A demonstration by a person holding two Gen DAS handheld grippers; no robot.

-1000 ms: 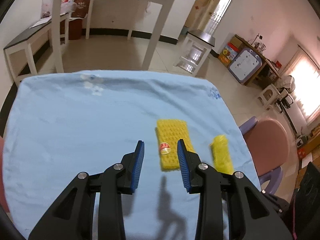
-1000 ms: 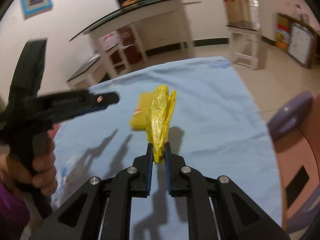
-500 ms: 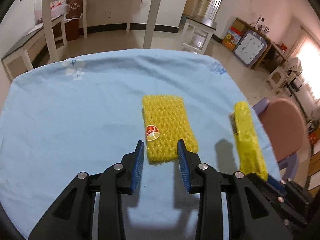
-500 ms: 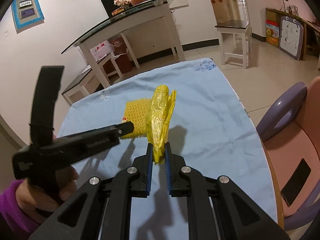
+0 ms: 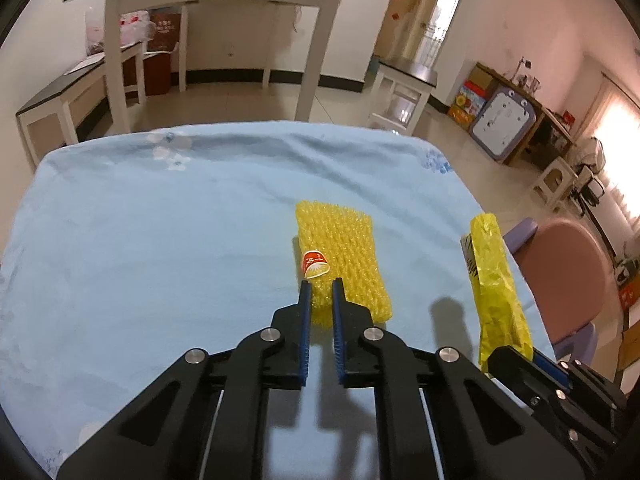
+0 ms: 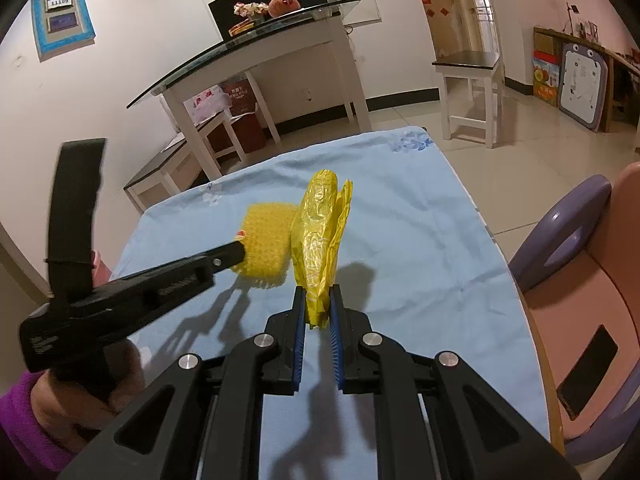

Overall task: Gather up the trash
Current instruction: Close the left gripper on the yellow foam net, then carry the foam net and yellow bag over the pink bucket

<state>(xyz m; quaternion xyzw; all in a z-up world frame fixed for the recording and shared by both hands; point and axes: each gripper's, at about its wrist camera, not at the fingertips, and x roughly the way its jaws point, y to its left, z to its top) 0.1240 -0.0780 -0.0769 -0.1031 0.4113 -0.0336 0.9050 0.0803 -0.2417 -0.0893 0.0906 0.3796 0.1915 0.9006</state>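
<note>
A yellow foam fruit net point(image 5: 344, 248) with a red sticker point(image 5: 314, 264) lies on the light blue tablecloth point(image 5: 160, 240). My left gripper point(image 5: 319, 284) is closing its jaws, and the net's near edge is pinched between the blue pads. In the right wrist view the left gripper point(image 6: 240, 250) meets the same net point(image 6: 266, 232) from the left. My right gripper point(image 6: 316, 290) is shut on a crumpled yellow plastic bag point(image 6: 318, 232), holding it upright above the cloth. That bag point(image 5: 494, 280) also shows at the right of the left wrist view.
A pink and purple chair point(image 6: 580, 280) with a dark phone point(image 6: 586, 372) on its seat stands at the table's right edge. A person's hand point(image 6: 60, 400) in a purple sleeve holds the left gripper. Beyond the table are a glass-topped white table point(image 5: 312, 40) and a small stool point(image 5: 404, 92).
The left gripper moved forward and down to the foam net, and its jaws narrowed from wide apart onto the net's near edge. The right gripper stayed put with the bag.
</note>
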